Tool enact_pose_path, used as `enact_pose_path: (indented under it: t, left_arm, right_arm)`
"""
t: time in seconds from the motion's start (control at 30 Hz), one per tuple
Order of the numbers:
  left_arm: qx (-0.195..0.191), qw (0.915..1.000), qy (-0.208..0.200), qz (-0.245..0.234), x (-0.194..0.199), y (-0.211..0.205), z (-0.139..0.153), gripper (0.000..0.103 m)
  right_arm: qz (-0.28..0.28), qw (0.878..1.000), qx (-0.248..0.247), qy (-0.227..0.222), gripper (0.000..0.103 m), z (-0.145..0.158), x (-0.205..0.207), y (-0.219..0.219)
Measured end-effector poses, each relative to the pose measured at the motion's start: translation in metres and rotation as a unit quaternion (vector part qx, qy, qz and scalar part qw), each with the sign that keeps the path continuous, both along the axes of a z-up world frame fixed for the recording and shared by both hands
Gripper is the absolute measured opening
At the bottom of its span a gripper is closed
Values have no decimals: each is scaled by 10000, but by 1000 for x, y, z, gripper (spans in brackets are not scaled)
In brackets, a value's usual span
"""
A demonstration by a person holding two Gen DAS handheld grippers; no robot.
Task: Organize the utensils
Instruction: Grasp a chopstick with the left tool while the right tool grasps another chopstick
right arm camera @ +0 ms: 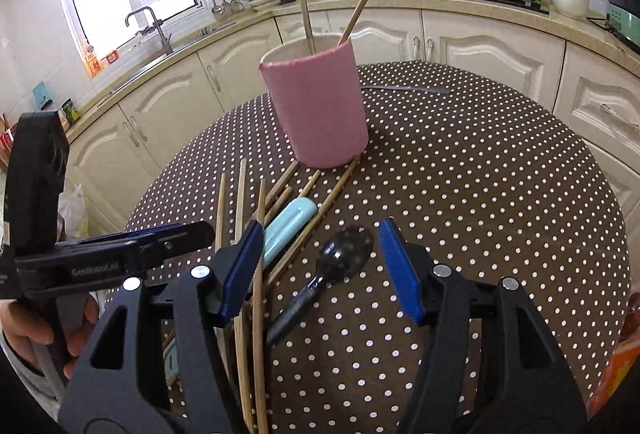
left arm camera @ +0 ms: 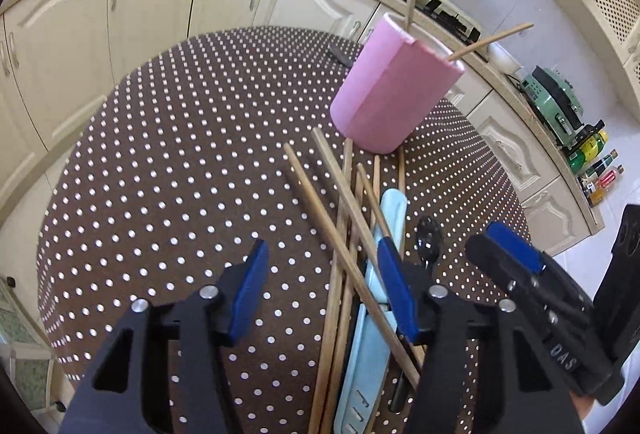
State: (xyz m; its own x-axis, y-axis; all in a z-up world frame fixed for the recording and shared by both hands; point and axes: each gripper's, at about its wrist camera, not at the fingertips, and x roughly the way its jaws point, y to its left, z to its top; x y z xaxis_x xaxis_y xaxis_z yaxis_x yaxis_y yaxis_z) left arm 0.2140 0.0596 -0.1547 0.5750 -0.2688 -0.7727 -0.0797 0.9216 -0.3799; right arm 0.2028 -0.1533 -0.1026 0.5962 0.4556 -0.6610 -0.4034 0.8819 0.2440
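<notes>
Chopsticks (left arm camera: 344, 218) lie crisscrossed beside the pink holder (left arm camera: 394, 94) mid-tabletop; both grippers (left arm camera: 324, 286) (right arm camera: 318, 270) gape empty, and grabbing one stick could scatter the tangled rest.

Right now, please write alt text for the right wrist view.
The open right gripper hovers over a black spoon on a dotted table. Chopsticks lie left; a pink holder behind holds two more.

I read "DAS" on the right gripper (left arm camera: 516, 246) body in the left wrist view. Lettering on the left gripper (right arm camera: 168, 234) body is too blurred to read.
</notes>
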Motion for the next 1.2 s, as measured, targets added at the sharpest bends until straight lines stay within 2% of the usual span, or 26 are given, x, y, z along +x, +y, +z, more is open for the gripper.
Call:
enact_pose_path:
  t: [0.17, 0.27, 0.33, 0.47, 0.57, 0.73, 0.9, 0.97, 1.03, 1.13, 1.2]
  left_arm:
    - [69, 9999, 118, -63, 8, -10, -7, 43]
    - [117, 9998, 154, -25, 12, -12, -12, 33]
    - [110, 9998, 166, -38, 14, -12, -13, 21]
    - [10, 9998, 170, -41, 16, -10, -14, 16]
    - [-38, 9998, 159, -66, 14, -7, -15, 6]
    - [-33, 9999, 94, -90, 6, -2, -13, 6]
    - [-24, 9999, 64, -81, 0, 5, -11, 6]
    - [-17, 9999, 64, -83, -2, 7, -10, 6]
    - [-19, 9999, 61, -94, -3, 8, -10, 6]
    - [-25, 9999, 77, -98, -4, 10, -12, 6]
    - [-26, 9999, 69, -104, -4, 10, -11, 6]
  right_arm:
    - [160, 9997, -73, 165, 60, -5, 0, 6]
    - [288, 9991, -167, 278, 60, -9, 0, 10]
    - [376, 9983, -258, 372, 60, -12, 1, 12]
    - [571, 9962, -397, 522, 60, -16, 0, 18]
    - [690, 9944, -534, 598, 60, -17, 2, 26]
    - [849, 9909, -794, 682, 60, -17, 5, 38]
    - [943, 9878, -1013, 712, 45, -18, 10, 51]
    - [1037, 9857, -1062, 799, 34, -19, 13, 56]
    - [1128, 9830, -1189, 826, 34, -22, 15, 63]
    - [1227, 9804, -1274, 866, 23, -24, 16, 71]
    - [1201, 9811, -1243, 875, 20, -23, 17, 73]
